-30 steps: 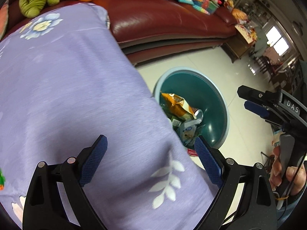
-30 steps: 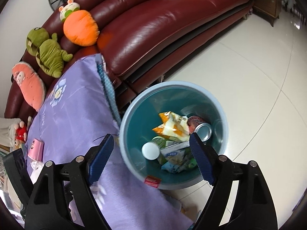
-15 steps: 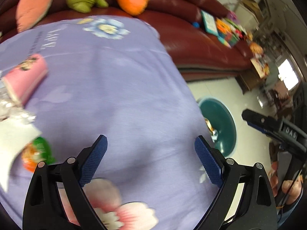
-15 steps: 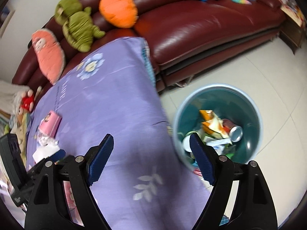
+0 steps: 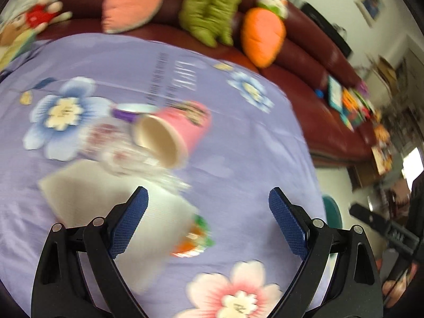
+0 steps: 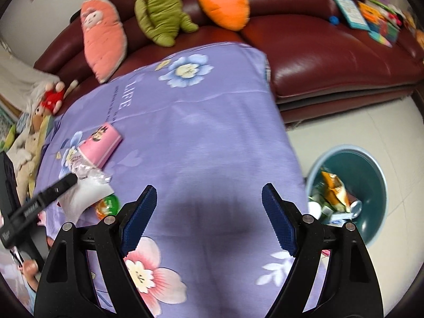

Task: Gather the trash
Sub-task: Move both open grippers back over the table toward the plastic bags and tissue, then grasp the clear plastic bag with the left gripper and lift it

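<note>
landmark: pink cup [image 5: 172, 132], lying on its side on the purple floral cloth [image 6: 212, 137], mouth toward the left camera.
left gripper [image 5: 209, 222]: jaws wide, nothing between them. Angled down over the litter just below the cup, which reads as lining up for a pick, not gripping yet.
right gripper [image 6: 209, 217]: jaws wide, empty, over bare cloth well right of the cup. Likely idle between cup and bin.
trash on cloth: 1 pink cup; 1 crumpled clear wrapper [image 5: 116, 148] touching the cup's left side; 1 white napkin [image 5: 87, 198] just below it; 1 orange-green packet [image 5: 193, 238] at the napkin's lower-right edge; 1 purple-rimmed lid or tub [image 5: 129, 111] just behind the cup, too blurred to identify.
why clustered: all five sit in one patch, so one hand can work them in turn.
bin [image 6: 371, 185]: 1, teal, on the floor off the cloth's edge, far right of the cup. Already holds several wrappers and 1 can [image 6: 355, 206].
sofa [image 6: 318, 53]: behind the cup; plush toys on it, not trash.
</note>
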Motion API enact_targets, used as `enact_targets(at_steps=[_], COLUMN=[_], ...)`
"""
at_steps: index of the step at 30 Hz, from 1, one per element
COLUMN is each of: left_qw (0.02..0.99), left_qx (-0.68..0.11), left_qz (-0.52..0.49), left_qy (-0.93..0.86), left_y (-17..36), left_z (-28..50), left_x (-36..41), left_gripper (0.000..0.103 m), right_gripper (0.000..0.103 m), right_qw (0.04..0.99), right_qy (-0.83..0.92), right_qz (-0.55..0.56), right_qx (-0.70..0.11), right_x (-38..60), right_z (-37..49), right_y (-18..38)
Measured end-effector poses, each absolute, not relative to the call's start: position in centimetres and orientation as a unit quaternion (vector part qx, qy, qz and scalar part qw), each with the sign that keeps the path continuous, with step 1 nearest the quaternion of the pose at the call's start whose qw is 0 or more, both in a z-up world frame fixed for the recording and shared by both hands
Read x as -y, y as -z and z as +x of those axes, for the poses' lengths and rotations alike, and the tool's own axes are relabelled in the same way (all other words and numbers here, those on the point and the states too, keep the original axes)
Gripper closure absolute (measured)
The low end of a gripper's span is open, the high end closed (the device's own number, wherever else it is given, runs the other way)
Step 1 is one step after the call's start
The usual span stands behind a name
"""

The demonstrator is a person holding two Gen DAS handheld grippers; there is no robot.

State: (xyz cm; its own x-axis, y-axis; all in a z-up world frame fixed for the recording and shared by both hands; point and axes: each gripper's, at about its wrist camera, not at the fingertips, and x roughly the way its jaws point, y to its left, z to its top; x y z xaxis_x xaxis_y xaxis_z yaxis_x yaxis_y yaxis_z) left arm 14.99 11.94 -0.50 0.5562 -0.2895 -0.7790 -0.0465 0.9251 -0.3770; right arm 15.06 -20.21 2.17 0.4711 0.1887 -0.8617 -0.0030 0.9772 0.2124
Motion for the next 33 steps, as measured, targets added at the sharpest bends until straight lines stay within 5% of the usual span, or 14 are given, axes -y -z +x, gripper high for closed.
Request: enact_targets(at_steps=[10,14,22,25,33], left_qw=[0.858,0.854,0.846,0.847,0.863], left_qx=[-0.477,-0.489,-0.510,-0.506,-0.477], left_qz=[-0.191,-0.179,-0.156,-0.158,-0.156], left_qy=[-0.002,0.000,0.017,0.027,0.053], left_y=[2.9,3.9,6.1,6.4,3.4], left_z=[17.3,18.7,20.5,20.2,17.3], left_x=[-18.7,-18.4,-17.0,-16.9,-18.3], left_gripper=[0.011,0.027,0.026,0.056,0.059], right_gripper=[0.025,0.025,0.025,0.025,0.025], right_qw=[0.837,0.833,0.824,0.822,0.815], right_qy=[-0.076,-0.075,-0.074,-0.077,-0.106], right_qz=[0.077,0.078,0.079,0.074,0.058], right_qx=[-0.536,-0.543,-0.557,-0.560,-0.567], right_x=[15.6,15.0,14.1,13.4,10.4], right_z=[17.9,18.6,19.5,19.6,19.8], right_y=[-0.4,0.3,1.6,1.8,1.9])
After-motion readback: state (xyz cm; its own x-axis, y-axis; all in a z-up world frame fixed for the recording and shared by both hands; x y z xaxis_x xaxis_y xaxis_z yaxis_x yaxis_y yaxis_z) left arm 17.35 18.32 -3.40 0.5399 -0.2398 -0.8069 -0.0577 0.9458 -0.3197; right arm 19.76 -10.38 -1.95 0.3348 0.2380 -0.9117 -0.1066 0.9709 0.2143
